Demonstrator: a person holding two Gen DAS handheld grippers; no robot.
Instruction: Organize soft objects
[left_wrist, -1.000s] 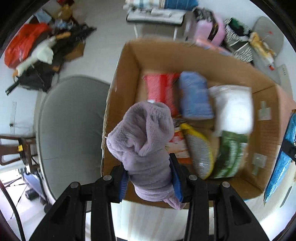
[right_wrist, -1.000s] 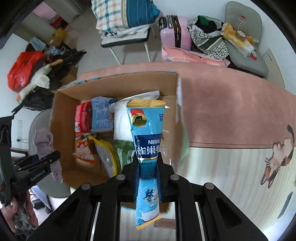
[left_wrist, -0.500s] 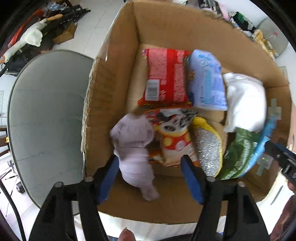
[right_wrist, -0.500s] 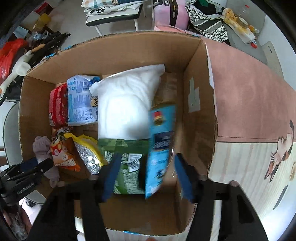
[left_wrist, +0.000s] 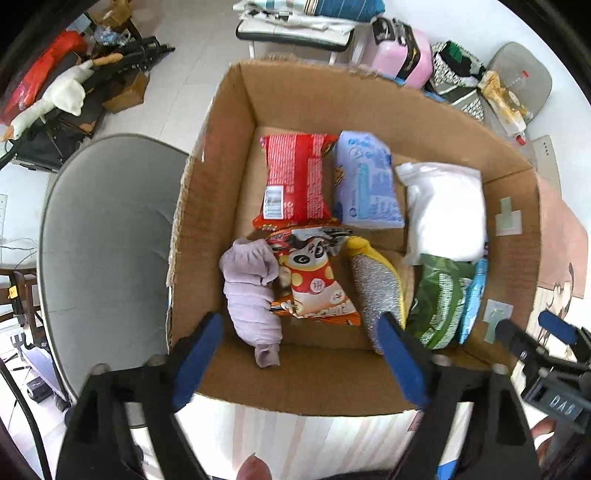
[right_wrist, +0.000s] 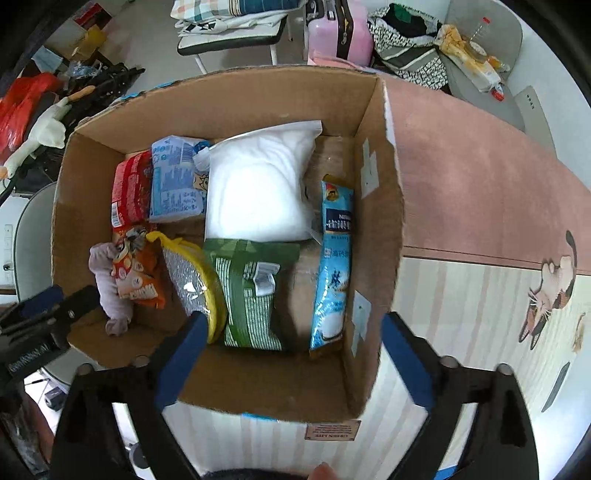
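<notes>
An open cardboard box (left_wrist: 221, 155) (right_wrist: 384, 206) holds several soft items. A lilac fleece cloth (left_wrist: 251, 291) (right_wrist: 110, 280) lies at its near left corner. A light blue Nestle pouch (right_wrist: 334, 262) (left_wrist: 472, 299) lies along its right wall. Also inside are a red packet (left_wrist: 295, 181), a blue packet (left_wrist: 365, 181), a white bag (right_wrist: 258, 192), a green bag (right_wrist: 251, 295), an orange snack bag (left_wrist: 314, 280) and a silver-and-yellow scourer (left_wrist: 376, 288). My left gripper (left_wrist: 299, 358) is open and empty above the box's near edge. My right gripper (right_wrist: 291, 362) is open and empty above the near right corner.
The box stands on a table with a pink and striped cat-print cloth (right_wrist: 480, 206). A grey chair (left_wrist: 107, 236) stands left of the box. Behind are a pink suitcase (right_wrist: 340, 33), a chair with folded cloths (right_wrist: 229, 29) and floor clutter with a toy goose (left_wrist: 55, 99).
Both grippers opened and pulled back above the box. The lilac cloth dropped from the left gripper into the box's left corner. The blue pouch dropped from the right gripper along the right wall.
</notes>
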